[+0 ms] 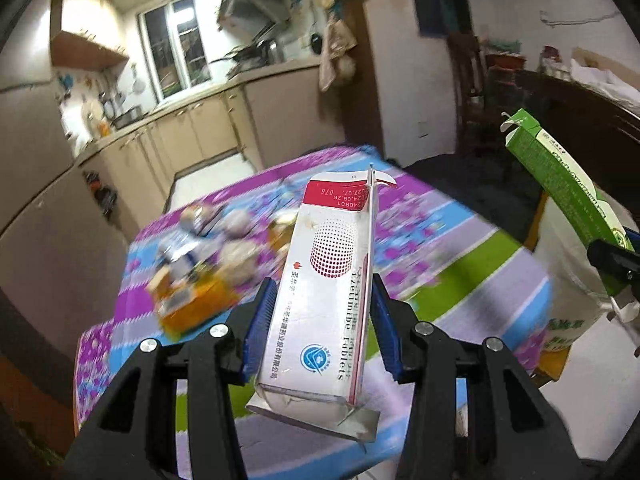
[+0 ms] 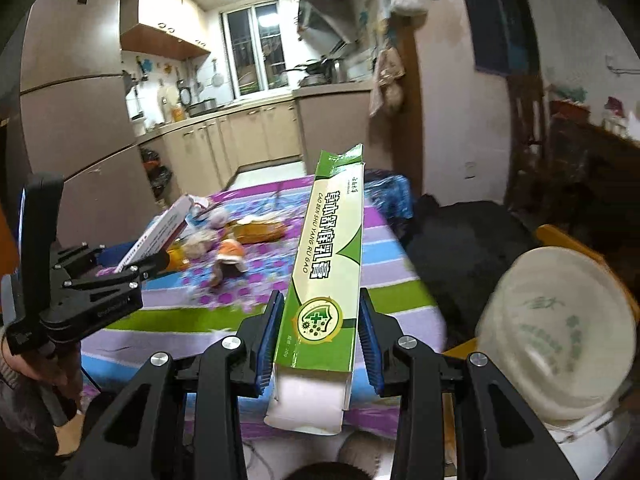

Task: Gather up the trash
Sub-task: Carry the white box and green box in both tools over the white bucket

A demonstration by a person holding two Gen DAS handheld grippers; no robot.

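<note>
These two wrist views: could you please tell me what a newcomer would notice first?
A white-and-red tablet box stands clamped in the left hand-held gripper, a long green carton in the right hand-held gripper. Beyond them, a bright striped tablecloth carries blurred clutter.

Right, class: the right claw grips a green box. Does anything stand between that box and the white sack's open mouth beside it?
Nothing visible does. The green box sits clamped in the right claw, and the white sack gapes just to its right, with only open air between them in the right wrist view.
</note>
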